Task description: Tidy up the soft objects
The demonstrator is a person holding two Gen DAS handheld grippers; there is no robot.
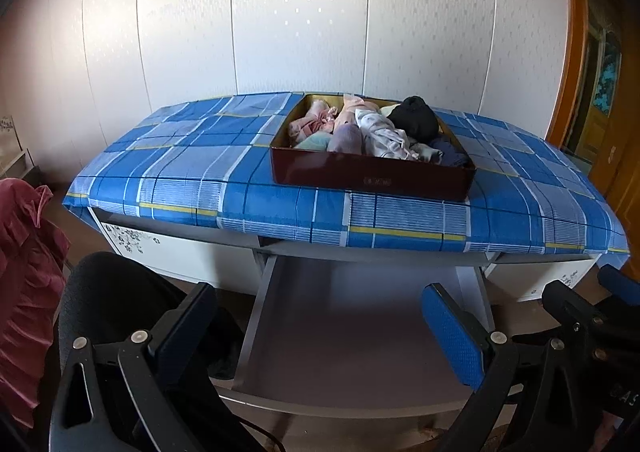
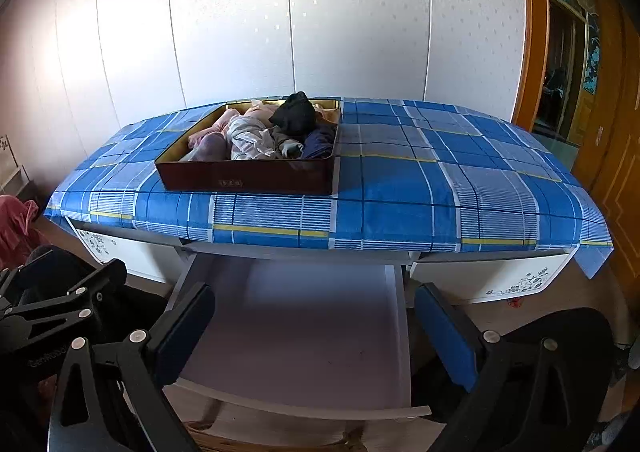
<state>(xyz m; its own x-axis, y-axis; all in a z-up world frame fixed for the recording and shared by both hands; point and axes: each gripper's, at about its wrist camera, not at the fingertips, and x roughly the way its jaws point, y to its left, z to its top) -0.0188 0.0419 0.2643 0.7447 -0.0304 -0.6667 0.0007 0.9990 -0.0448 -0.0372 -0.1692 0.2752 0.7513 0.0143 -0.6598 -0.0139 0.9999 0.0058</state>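
Note:
A dark red box (image 1: 372,176) (image 2: 248,178) sits on the blue plaid cloth covering the desk (image 1: 180,172) (image 2: 440,180). It holds a heap of soft items: pink and white cloths (image 1: 320,122) (image 2: 248,136), a black piece (image 1: 414,118) (image 2: 294,112) and a navy piece (image 1: 450,154) (image 2: 320,142). My left gripper (image 1: 320,328) hangs open, low in front of the desk, above the pulled-out white drawer (image 1: 352,332) (image 2: 300,324). My right gripper (image 2: 316,328) is open too, over the same drawer. Neither holds anything.
A white panelled wall stands behind the desk. An orange wooden door frame (image 1: 576,52) (image 2: 536,32) is on the right. Pink fabric (image 1: 24,272) (image 2: 16,224) lies at the left. A black seat edge (image 1: 112,292) is near the left gripper.

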